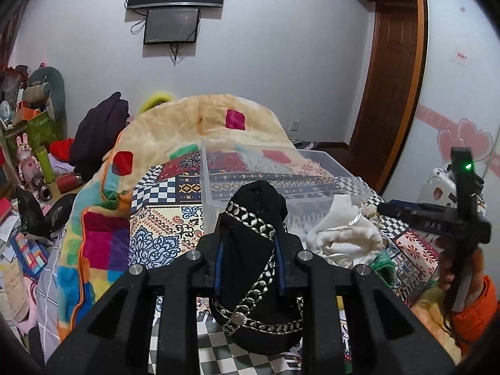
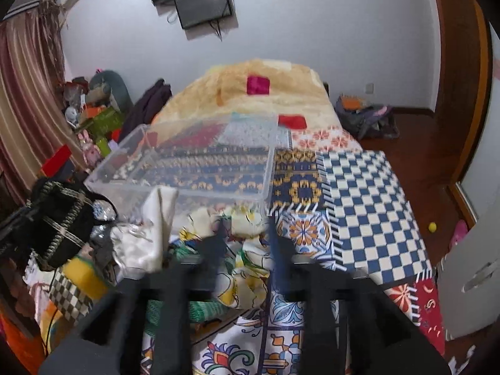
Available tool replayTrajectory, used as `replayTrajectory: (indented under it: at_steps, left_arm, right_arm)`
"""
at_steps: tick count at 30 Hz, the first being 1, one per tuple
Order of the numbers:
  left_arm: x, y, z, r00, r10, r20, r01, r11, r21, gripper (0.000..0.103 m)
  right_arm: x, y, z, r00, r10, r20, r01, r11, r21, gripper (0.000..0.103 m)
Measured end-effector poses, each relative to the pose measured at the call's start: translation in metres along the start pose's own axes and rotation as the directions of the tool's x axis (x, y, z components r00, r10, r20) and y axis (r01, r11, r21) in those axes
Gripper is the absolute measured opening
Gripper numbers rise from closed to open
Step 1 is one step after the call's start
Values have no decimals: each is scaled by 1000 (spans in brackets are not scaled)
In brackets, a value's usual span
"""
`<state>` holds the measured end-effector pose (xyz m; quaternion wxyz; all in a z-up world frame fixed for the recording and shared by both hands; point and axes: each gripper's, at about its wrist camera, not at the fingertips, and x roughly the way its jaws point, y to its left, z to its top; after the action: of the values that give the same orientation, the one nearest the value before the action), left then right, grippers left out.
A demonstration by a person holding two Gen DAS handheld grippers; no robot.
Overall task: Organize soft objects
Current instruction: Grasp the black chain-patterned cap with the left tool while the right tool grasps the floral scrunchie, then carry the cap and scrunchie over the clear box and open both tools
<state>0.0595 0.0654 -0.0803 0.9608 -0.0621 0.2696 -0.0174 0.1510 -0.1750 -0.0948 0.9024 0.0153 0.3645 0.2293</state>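
Observation:
My left gripper is shut on a black cloth with silver embroidered trim, held above the patterned bedspread just in front of the clear plastic bin. The same black cloth shows at the left of the right wrist view. A white cloth lies crumpled beside the bin's near wall. My right gripper is open, blurred, above a yellow-white floral cloth and a green cloth, next to the white cloth. The bin looks empty. The right gripper also shows at the right of the left wrist view.
A folded cream blanket with coloured squares lies behind the bin. The patchwork bedspread stretches to the right. Cluttered toys and boxes fill the floor at left. A backpack sits by the wooden door.

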Motion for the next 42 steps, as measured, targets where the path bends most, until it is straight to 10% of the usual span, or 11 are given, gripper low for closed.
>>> replayTrajectory:
  at_steps: [7,11,42]
  left_arm:
    - [6,-2,1,1000,-8,-4,9,1000,22,25]
    - [3,-5,2,1000,-15,9,14,999,42,25]
    - [29,-22,27,998,-53,-47,55,998,36,25]
  right_arm:
    - [32,-2,-1,996,-51,-70,48,998,-44,52]
    - [38,-4,-2,995,-10,-95,6,999,-42,11]
    - [-57,48,32,967,164,195,-144,983,-112,6]
